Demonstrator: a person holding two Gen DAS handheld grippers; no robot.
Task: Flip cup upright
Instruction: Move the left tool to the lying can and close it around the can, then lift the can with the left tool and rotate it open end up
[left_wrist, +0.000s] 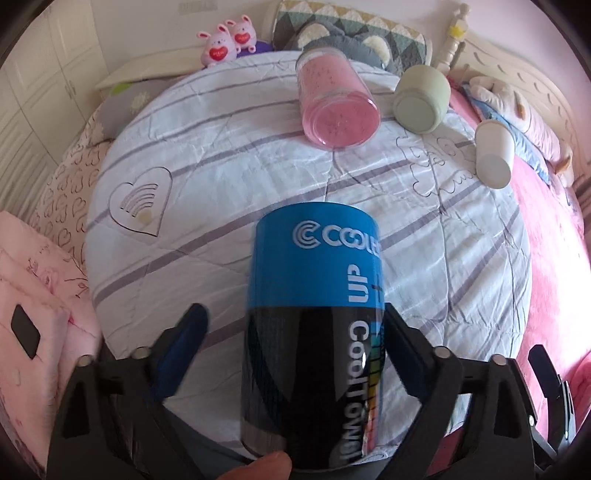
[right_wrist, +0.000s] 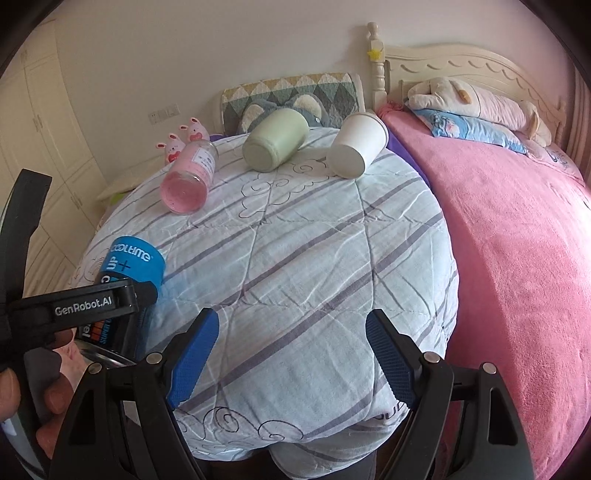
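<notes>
Clamped between the left gripper's (left_wrist: 295, 332) blue pads, the cup (left_wrist: 314, 314) lies on its side above the bed's near left edge, base away from the camera: blue at the base with white "COOLTIME" lettering, black toward the mouth, a metal rim showing in the right view. Right gripper (right_wrist: 291, 354) hangs spread apart over the striped quilt (right_wrist: 314, 251). Near the far edge lie a pink glass (right_wrist: 188, 177), green cup (right_wrist: 275, 144) and white cup (right_wrist: 358, 146).

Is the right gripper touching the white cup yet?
Apart. The right wrist view shows the right gripper open over bare quilt, with the white cup lying far beyond its fingertips.
</notes>
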